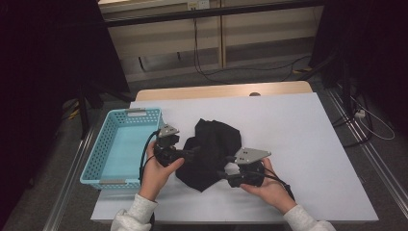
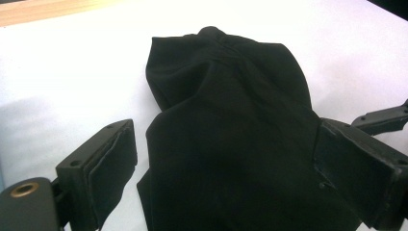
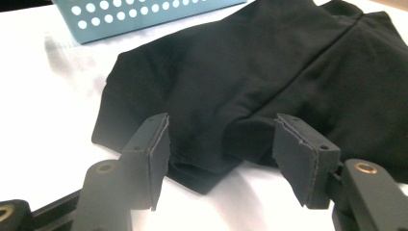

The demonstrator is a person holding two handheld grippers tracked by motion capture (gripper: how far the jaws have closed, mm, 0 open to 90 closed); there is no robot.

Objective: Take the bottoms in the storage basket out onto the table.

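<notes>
left gripper (image 2: pixel 221 168): jaws apart around black cloth (image 1: pixel 211 151) | right gripper (image 3: pixel 221 159): jaws apart at cloth's edge | basket (image 1: pixel 96 159) beside

Light-blue perforated basket (image 1: pixel 111 153) at table's left edge; white table cover (image 1: pixel 298 139); wooden tabletop strip (image 1: pixel 221 90) beyond

No text for you to read here, no label, brand, number or sign on the black cloth (image 1: pixel 211 151), the blue basket (image 1: pixel 98 159), or the white table cover (image 1: pixel 308 144)
</notes>
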